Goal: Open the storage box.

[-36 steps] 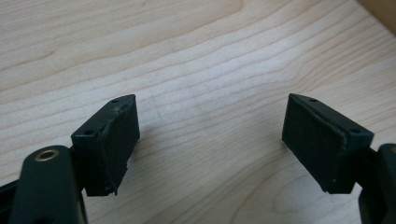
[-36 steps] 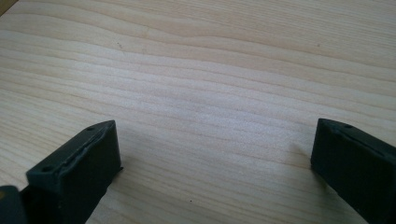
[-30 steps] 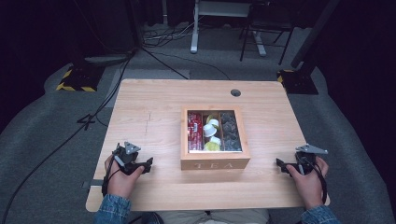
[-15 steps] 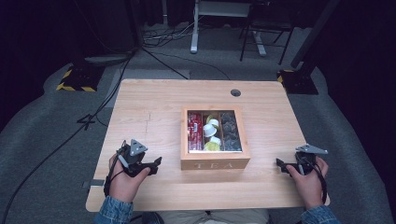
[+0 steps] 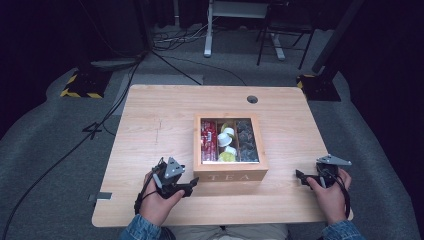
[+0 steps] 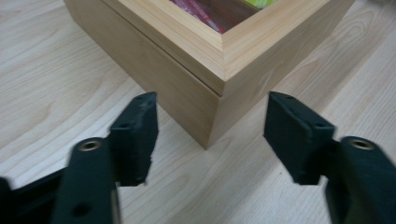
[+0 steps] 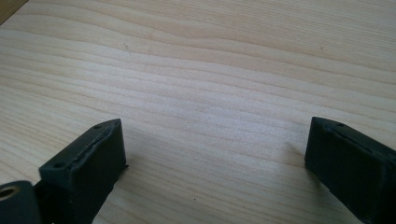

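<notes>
High view: one light wooden table (image 5: 150, 130), one square light-wood tea box (image 5: 230, 172) near the middle of it, lettered TEA on the near wall, lid off or open, three compartments inside. Left compartment packed with red sachets (image 5: 208, 141), count not readable; middle one with small white and yellow-green pods (image 5: 227, 145), roughly four, edges blurred; right one with dark pieces (image 5: 247, 141), too dim to count or name. One round cable hole (image 5: 252, 99) at the far edge of the table.

Two black two-jaw grippers, one per hand. Left gripper (image 5: 191, 186) just beside the box's near-left corner, jaws having just been closing, yet apart and clenched on nothing. Left gripper view: same gripper (image 6: 210, 128) with the box corner (image 6: 223, 60) ahead of the gap between the jaws, neither pad touching wood; box cut off at the top, contents reduced to a strip of red and a sliver of green. Right gripper (image 5: 300, 176) to the right of the box, well apart from it, low over the table. Right gripper view: right gripper (image 7: 215, 149) spread wide, released, bare boards between the jaws, both cut off at the bottom. Forearms cut off at the near edge.
</notes>
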Motion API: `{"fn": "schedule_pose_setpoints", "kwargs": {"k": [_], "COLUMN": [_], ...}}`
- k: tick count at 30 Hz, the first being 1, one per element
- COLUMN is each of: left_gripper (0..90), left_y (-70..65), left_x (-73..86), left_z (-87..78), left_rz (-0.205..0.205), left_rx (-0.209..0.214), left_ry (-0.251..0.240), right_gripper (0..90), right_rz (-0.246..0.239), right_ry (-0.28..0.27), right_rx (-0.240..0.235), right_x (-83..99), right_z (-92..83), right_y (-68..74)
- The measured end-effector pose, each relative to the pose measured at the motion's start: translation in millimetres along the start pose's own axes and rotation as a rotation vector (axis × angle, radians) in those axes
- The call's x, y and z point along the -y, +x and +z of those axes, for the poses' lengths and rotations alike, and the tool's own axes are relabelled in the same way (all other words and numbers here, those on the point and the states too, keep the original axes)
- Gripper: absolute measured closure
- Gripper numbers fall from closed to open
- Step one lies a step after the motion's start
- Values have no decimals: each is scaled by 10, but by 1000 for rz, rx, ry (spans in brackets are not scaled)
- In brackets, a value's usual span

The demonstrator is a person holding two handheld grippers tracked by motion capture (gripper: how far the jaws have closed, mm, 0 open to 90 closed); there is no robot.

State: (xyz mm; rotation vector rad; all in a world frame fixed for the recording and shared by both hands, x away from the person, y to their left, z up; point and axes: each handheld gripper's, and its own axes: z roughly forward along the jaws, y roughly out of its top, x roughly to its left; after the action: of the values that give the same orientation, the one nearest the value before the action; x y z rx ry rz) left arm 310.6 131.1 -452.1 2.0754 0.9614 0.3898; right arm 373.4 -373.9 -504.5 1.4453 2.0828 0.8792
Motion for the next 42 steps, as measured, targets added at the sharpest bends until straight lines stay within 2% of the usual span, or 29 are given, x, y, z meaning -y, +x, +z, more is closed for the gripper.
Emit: {"fn": "schedule_pose_setpoints", "kwargs": {"k": [4, 7, 9, 10, 12, 14, 16, 17, 19, 21, 22, 23, 28, 29, 30, 35, 37, 42], "left_gripper": [584, 668, 682, 685, 686, 694, 699, 712, 728, 733, 733, 732, 732, 732, 732, 732, 732, 731], "left_y": [-33, -46, -50, -55, -58, -54, -55, -50, -52, -60, -56, -50, -42, -42, -35, -31, -34, -25], "left_x": [9, -3, -5, -6, -7, -8, -7, -12, -24, -31, -41, -49, -79, -79, -91, -120, -131, -148], "left_z": [61, 54, 56, 56, 56, 50, 48, 41, 32, 33, 31, 30, 26, 26, 22, 17, 13, 2], "left_rz": [14, 24, 24, 30, 32, 27, 19, 27, 37, 36, 40, 38, 27, 27, 33, 37, 26, 28], "left_rx": [-4, -18, -21, -24, -26, -24, -20, -21, -22, -25, -26, -20, -10, -10, -10, -14, -8, -6], "left_ry": [-3, -26, -26, -24, -24, -22, -25, -31, -39, -40, -37, -36, -50, -50, -48, -38, -37, -44], "right_gripper": [74, 95, 110, 165, 217, 341, 358, 392, 387, 387, 386, 384, 380, 380, 370, 357, 344, 305], "right_rz": [-2, -4, -9, -18, -24, -16, -3, 28, 50, 42, 25, -19, -99, -99, -117, -145, -157, -186], "right_ry": [-4, -8, -11, -23, -32, -49, -48, -52, -61, -64, -63, -67, -108, -108, -113, -122, -126, -136], "right_rx": [-7, -15, -16, -30, -39, -32, -26, -86, -118, -131, -139, -149, -209, -209, -234, -273, -289, -329], "right_x": [3, 7, 10, 18, 24, 30, 31, 24, 13, -3, -23, -73, -223, -223, -269, -341, -374, -472], "right_z": [-7, -15, -18, -33, -43, -59, -69, -97, -134, -161, -194, -264, -431, -431, -474, -514, -518, -495], "right_y": [3, 6, 6, 15, 22, 28, 31, 24, 42, 62, 91, 162, 370, 370, 448, 574, 623, 763]}}
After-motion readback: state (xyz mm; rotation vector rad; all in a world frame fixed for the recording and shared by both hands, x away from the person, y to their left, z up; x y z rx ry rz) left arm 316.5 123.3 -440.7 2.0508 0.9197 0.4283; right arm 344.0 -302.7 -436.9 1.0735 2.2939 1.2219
